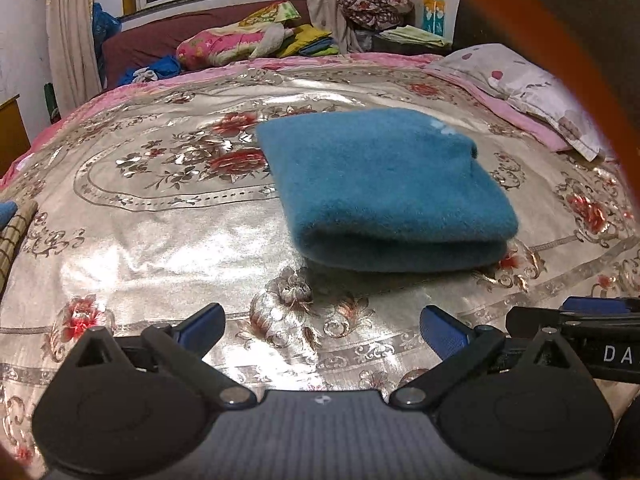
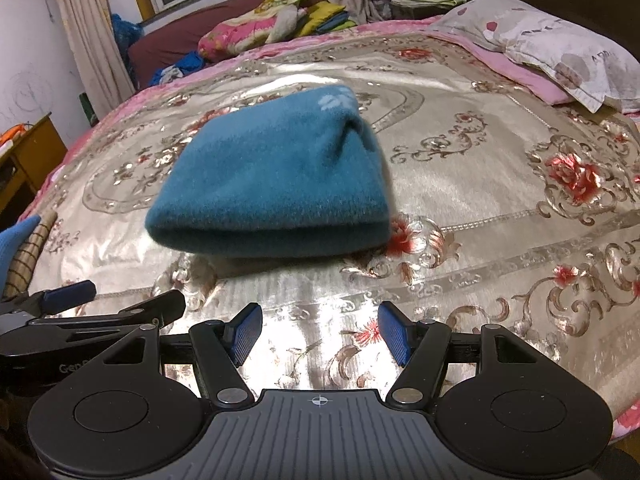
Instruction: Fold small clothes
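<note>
Blue garment [image 1: 384,192] lies folded on the floral bedspread [image 1: 160,232], fold edge toward me. My left gripper [image 1: 322,330] is spread wide, nothing between its pads, just short of the garment. My right gripper [image 2: 318,332] is partly open, empty, also just short of it.

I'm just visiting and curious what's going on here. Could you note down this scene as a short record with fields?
setting: bed with shiny floral bedspread
garment: blue fleece garment, folded, lying on the bedspread
left hand-held gripper: open, empty, short of the garment
right hand-held gripper: open, empty, short of the garment
nearby: pillow at the far right
</note>
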A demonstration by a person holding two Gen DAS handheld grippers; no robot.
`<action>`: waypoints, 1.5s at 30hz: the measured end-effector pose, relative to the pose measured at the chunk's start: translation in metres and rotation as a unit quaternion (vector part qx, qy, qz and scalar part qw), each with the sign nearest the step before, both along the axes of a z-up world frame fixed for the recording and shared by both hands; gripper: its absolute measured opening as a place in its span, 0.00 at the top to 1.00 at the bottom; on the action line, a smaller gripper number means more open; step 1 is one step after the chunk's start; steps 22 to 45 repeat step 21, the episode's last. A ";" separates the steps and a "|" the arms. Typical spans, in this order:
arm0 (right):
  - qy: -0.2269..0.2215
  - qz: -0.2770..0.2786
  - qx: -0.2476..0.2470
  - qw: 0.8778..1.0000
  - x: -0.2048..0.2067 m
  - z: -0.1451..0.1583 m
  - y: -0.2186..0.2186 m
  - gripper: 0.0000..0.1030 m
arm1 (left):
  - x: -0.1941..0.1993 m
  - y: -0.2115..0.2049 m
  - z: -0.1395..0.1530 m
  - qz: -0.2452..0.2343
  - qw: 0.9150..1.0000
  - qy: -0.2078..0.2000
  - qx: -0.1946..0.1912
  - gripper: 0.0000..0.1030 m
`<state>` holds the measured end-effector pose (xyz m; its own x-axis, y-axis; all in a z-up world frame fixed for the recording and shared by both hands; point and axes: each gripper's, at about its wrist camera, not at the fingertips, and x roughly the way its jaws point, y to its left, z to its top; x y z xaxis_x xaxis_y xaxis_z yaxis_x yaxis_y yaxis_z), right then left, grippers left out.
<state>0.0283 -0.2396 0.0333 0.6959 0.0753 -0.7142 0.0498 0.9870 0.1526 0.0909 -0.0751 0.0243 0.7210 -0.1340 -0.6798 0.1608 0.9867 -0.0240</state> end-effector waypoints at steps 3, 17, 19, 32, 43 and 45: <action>0.000 -0.001 0.000 1.000 -0.001 0.000 0.000 0.38 | 0.000 0.000 0.000 0.000 1.000 0.001 0.000 0.00; 0.006 -0.002 0.000 1.000 -0.002 -0.002 -0.002 0.37 | -0.001 -0.001 -0.003 0.000 1.000 0.012 0.002 0.00; 0.007 -0.003 0.000 1.000 -0.002 -0.002 -0.002 0.37 | -0.001 -0.002 -0.004 0.000 1.000 0.014 0.001 0.00; 0.007 -0.003 0.001 1.000 -0.002 -0.002 -0.002 0.37 | -0.001 -0.002 -0.004 0.000 1.000 0.016 0.000 0.00; 0.007 -0.003 0.001 1.000 -0.002 -0.002 -0.002 0.37 | -0.001 -0.002 -0.004 0.000 1.000 0.016 0.000 0.00; 0.007 -0.003 0.001 1.000 -0.002 -0.002 -0.002 0.37 | -0.001 -0.002 -0.004 0.000 1.000 0.016 0.000 0.00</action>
